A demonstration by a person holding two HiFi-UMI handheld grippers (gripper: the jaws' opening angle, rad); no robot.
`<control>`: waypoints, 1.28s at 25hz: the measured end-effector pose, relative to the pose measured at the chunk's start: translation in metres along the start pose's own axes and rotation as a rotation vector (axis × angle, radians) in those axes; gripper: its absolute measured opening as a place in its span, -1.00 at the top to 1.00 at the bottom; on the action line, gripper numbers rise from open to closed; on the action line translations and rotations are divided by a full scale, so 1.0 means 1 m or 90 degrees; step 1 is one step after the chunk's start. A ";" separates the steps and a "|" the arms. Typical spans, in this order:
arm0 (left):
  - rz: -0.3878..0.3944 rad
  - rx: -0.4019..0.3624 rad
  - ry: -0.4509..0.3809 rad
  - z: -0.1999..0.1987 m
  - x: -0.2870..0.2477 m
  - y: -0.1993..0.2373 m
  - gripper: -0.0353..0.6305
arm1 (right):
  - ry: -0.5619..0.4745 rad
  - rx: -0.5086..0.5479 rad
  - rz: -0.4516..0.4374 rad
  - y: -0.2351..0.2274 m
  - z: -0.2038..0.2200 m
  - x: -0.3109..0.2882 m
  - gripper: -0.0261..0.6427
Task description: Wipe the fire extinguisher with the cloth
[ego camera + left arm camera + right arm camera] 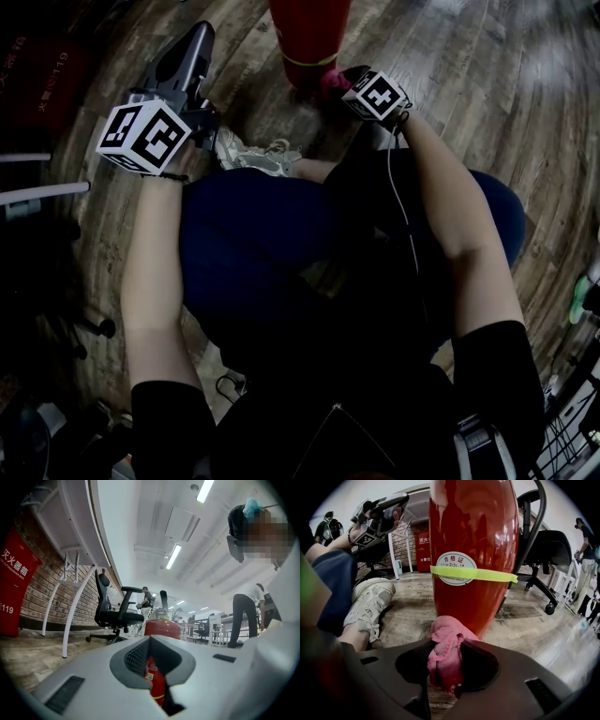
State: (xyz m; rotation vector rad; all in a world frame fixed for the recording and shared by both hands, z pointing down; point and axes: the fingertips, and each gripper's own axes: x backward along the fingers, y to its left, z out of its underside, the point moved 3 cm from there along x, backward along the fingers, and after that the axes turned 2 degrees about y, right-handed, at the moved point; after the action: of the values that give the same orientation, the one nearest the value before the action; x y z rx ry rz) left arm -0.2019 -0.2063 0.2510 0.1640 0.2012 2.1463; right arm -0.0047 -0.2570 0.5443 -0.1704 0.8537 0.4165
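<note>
On the floor (469,75) ahead, the extinguisher (473,550) stands upright, right against the right claw (445,667). That claw is clamped on a bunched pink cloth (446,653), which touches the red shell low down. Off to the left, the left claw (154,667) hangs apart from the extinguisher, its jaws drawn together on nothing.

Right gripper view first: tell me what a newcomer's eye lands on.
The big red fire extinguisher standing on the wooden floor fills the right gripper view, a yellow-green band round it. The right claw is shut on a pink cloth by its lower side. The left claw is held up, apart.
</note>
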 end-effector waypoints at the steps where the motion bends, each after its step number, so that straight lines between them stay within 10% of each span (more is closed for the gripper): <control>1: 0.001 0.002 0.000 0.000 0.000 0.000 0.85 | 0.005 0.003 0.002 -0.001 0.001 -0.002 0.50; 17: -0.017 0.017 -0.007 -0.001 0.004 0.005 0.85 | 0.131 0.042 0.075 0.003 0.012 -0.005 0.50; 32: -0.057 0.020 -0.012 -0.003 0.017 0.011 0.85 | -0.255 -0.007 0.152 0.072 -0.168 0.148 0.50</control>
State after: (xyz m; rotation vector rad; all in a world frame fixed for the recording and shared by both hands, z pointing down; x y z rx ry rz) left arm -0.2209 -0.1986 0.2510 0.1900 0.2269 2.0534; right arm -0.0655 -0.2011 0.3240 0.0072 0.4773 0.6544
